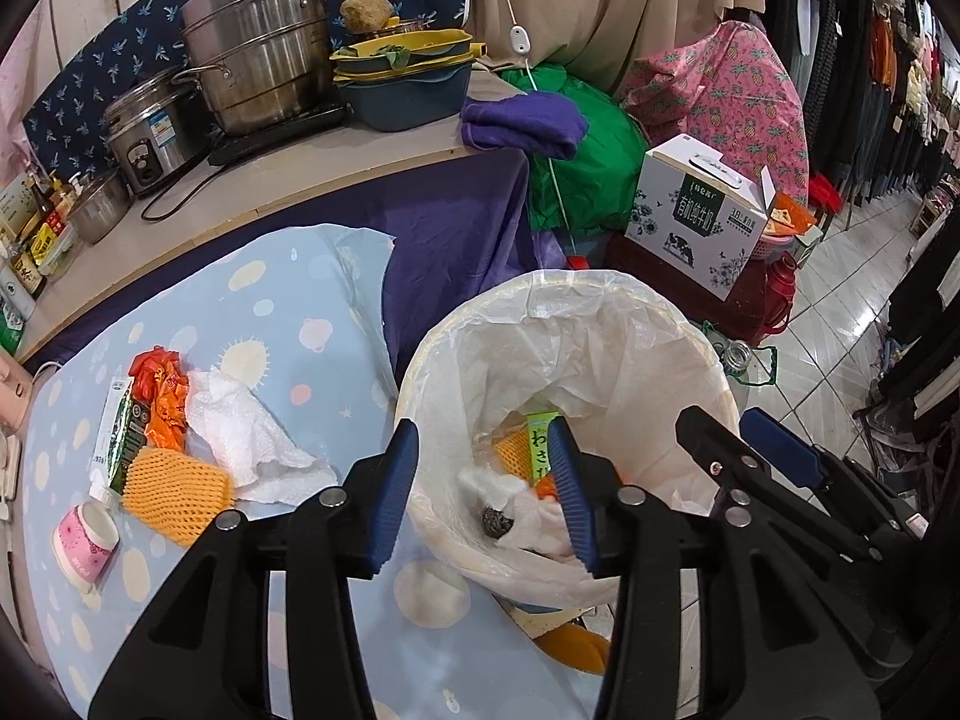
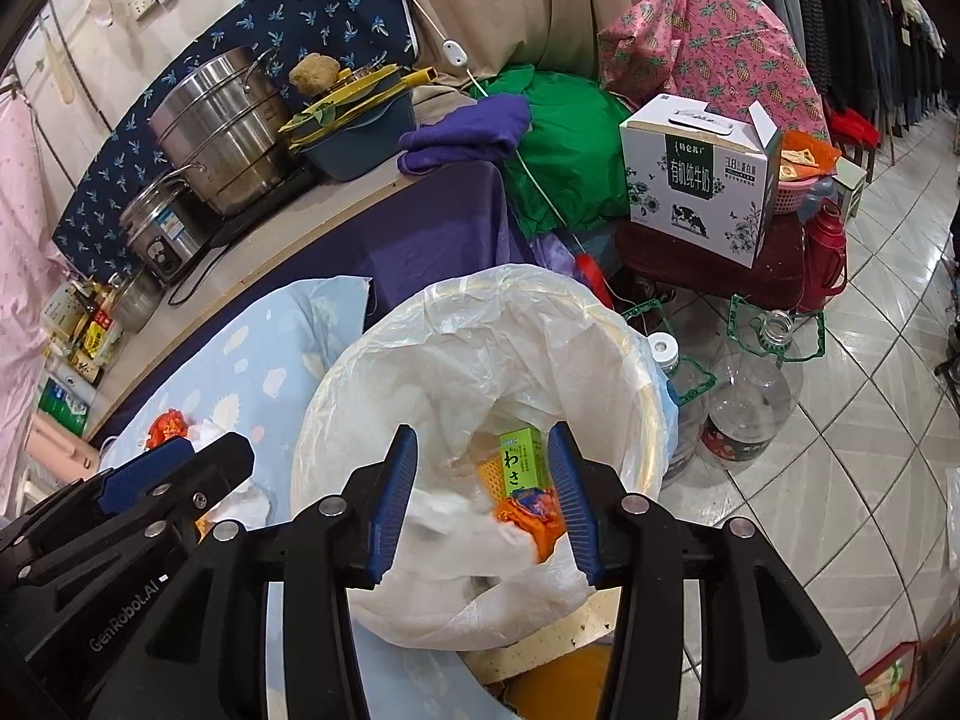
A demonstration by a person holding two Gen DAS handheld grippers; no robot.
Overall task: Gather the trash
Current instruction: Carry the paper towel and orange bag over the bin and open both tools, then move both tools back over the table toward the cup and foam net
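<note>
Trash [image 1: 180, 420] on cloth beside lined bin [image 1: 420, 372]; both grippers [image 1: 483, 492] [image 2: 483, 492] wide, empty.

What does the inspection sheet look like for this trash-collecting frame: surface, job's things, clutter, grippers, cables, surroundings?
Surface: table under a blue spotted cloth.
Job's things: lined trash bin beside the table, already holding a green box, an orange wrapper and tissue. On the cloth lie orange mesh, white tissue, a red-orange wrapper, a green packet and a tipped pink cup.
Clutter: steel pots, rice cooker, stacked basins, sauce bottles on the counter.
Grippers: left hand-held gripper and right hand-held gripper both open, empty, over the bin.
Cables: black cord on the counter; white switch cord hanging.
Surroundings: milk carton box, empty water jugs, hanging clothes, tiled floor.
</note>
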